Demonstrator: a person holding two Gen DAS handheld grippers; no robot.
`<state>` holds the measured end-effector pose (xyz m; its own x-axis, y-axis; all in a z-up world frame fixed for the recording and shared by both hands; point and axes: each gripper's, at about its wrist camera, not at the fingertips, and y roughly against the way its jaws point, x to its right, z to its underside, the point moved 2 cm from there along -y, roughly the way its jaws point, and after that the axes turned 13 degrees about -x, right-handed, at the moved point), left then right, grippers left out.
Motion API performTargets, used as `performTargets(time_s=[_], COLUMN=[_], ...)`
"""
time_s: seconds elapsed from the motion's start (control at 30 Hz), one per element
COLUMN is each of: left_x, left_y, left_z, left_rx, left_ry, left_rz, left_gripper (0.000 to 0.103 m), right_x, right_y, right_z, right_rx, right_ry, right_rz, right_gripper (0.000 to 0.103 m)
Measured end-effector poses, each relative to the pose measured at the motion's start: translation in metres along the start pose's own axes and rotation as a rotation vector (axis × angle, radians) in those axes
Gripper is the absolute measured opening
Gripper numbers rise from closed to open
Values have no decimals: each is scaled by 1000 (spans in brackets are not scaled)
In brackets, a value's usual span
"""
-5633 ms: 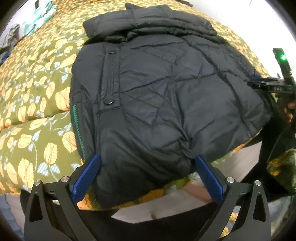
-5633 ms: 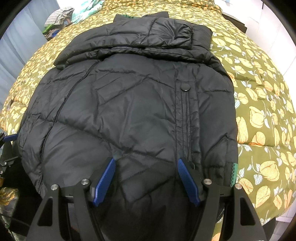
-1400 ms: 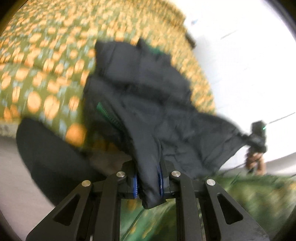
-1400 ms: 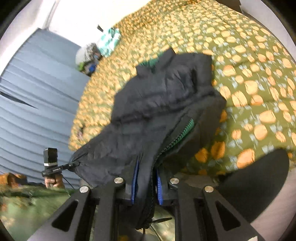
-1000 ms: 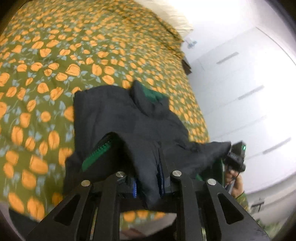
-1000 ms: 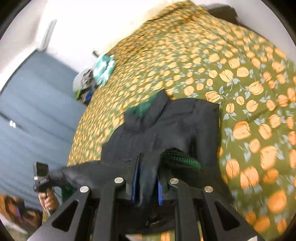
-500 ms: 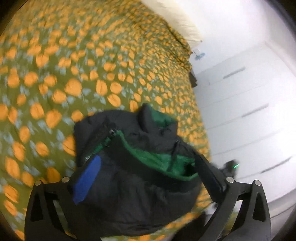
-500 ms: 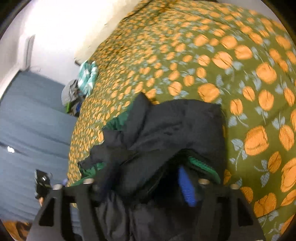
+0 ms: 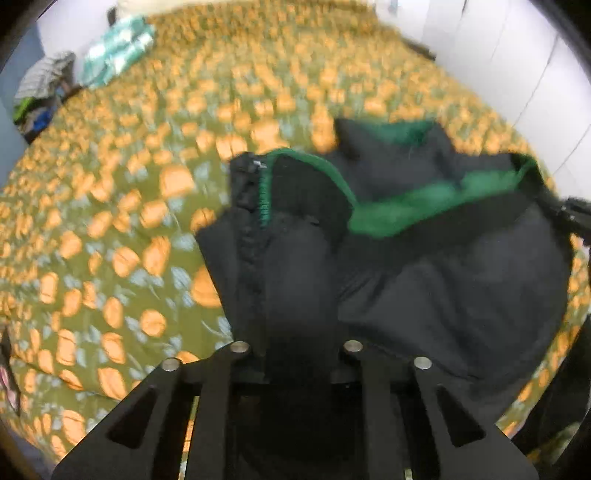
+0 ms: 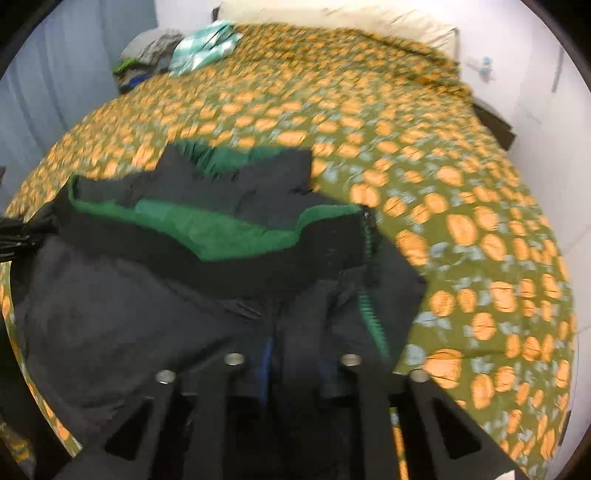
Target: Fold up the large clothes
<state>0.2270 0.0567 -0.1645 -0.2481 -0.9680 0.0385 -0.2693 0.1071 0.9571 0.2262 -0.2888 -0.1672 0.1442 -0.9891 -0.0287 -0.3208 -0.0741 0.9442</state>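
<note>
A black quilted jacket (image 9: 424, 280) with green lining lies in a heap on the flowered bedspread; it also shows in the right wrist view (image 10: 147, 295). My left gripper (image 9: 295, 354) has its jaws close together with black jacket fabric between them. My right gripper (image 10: 291, 362) also has its jaws close together on a fold of the jacket next to the green zipper (image 10: 369, 314). The fingertips of both are buried in fabric. The other gripper shows at the frame edge in each view.
The green and orange flowered bedspread (image 9: 129, 184) (image 10: 461, 184) covers the whole bed. A pile of clothes (image 10: 177, 48) (image 9: 74, 74) lies at the far corner. A pillow (image 10: 351, 18) is at the head. White wardrobe doors (image 9: 517, 55) stand on the right.
Half a second ago both grippers were open over the dropped jacket; now both have closed on it again. Earlier they lifted the hem and carried it toward the collar, showing the green lining.
</note>
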Motion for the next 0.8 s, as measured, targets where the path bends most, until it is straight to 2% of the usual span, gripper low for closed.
performTargets(time_s=[0.13,0.2,0.27,0.33,0.4,0.47,0.53,0.67,0.8], left_x=[-5,-7,-12,-17,-23,-28,-32,-44,-47], left_y=[37,34,15,-11,-50,-77,-91,-104,-109], left_z=[-19,-37,-53,-65,-72,-68,-60,-53,-49], left_rx=[179,247,279,257,182,156,155,168,178], left_ry=[81,134,191,233,270,288,297,354,370], left_rz=[52,35,29,7,-28,-51,-75,-9,37], left_gripper=[15,15,16,17,18,31,42,52,55], right_x=[11,16,22,29,34,39,41,45,56], right_y=[39,49,41,10,-34,-67,-91,-112,-123], right_z=[-14,-24,-39,-54,-61,-58,-56,-52,-44], right_rx=[132,203,234,210,139,82,65,102,147], right_ry=[-61,-90,-134,-172,-206,-234,-240,-218,-258], right_rz=[27,67,90,98,102,85,73,42,-39], right_gripper=[14,13,13,13,13,14,16,21,22])
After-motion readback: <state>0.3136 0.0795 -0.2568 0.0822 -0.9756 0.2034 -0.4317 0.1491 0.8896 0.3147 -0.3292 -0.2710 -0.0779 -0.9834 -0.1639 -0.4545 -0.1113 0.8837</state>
